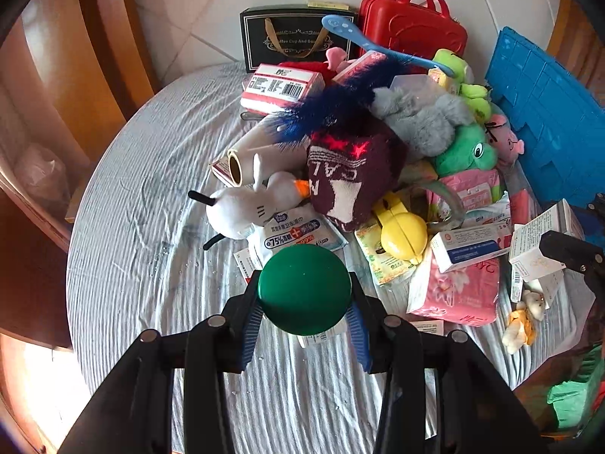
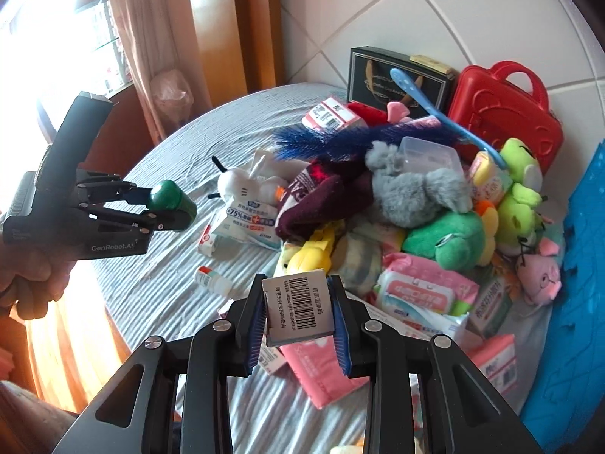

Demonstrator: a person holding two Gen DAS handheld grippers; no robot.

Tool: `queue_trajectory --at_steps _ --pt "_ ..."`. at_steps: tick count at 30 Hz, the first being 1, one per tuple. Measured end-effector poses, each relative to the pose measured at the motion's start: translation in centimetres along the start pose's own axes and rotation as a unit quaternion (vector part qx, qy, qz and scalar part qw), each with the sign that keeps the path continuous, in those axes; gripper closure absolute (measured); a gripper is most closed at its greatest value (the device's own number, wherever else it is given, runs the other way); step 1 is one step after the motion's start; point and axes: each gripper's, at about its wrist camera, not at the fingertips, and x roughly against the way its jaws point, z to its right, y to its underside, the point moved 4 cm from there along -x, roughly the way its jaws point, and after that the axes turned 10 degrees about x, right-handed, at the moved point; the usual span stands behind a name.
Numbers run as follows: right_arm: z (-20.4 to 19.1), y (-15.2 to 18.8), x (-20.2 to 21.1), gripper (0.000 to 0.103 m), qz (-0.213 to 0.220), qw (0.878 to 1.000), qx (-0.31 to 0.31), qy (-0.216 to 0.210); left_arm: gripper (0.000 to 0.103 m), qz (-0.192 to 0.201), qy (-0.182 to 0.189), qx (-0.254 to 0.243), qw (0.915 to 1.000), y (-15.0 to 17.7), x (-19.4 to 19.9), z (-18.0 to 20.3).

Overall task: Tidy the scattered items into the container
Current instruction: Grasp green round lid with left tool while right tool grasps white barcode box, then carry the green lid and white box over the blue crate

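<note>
My left gripper [image 1: 304,314] is shut on a green round-capped bottle [image 1: 304,287], held above the table; it also shows in the right wrist view [image 2: 172,198], left of the pile. My right gripper [image 2: 298,319] is shut on a small white box with a barcode [image 2: 298,308]; that box also shows in the left wrist view [image 1: 537,249]. A pile of scattered items fills the table: a white plush [image 1: 245,204], a maroon knit hat [image 1: 351,174], a grey plush [image 1: 419,117], a green frog plush [image 1: 469,151] and wipes packs [image 1: 295,232]. The blue crate [image 1: 548,113] stands at the right.
A red case [image 1: 412,26] and a black gift box [image 1: 295,38] stand at the back against the tiled wall. A pink tissue pack [image 1: 457,291] and medicine boxes [image 1: 469,249] lie in front. The striped tablecloth [image 1: 151,196] shows bare at the left. Wooden furniture stands left.
</note>
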Motion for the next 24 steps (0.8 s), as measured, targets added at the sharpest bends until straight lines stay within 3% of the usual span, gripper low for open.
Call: queue_trajectory --at_steps 12,24 --pt "4.5 -0.2 8.4 0.073 0.039 0.996 -0.062 0.057 0.063 0.049 0.013 -0.041 0.9979 -3.6 6.7 5.1" --pt "7.6 1.4 14.7 0.073 0.068 0.990 -0.094 0.084 0.063 0.080 0.026 -0.061 0.9946 -5.9 11.5 10.7"
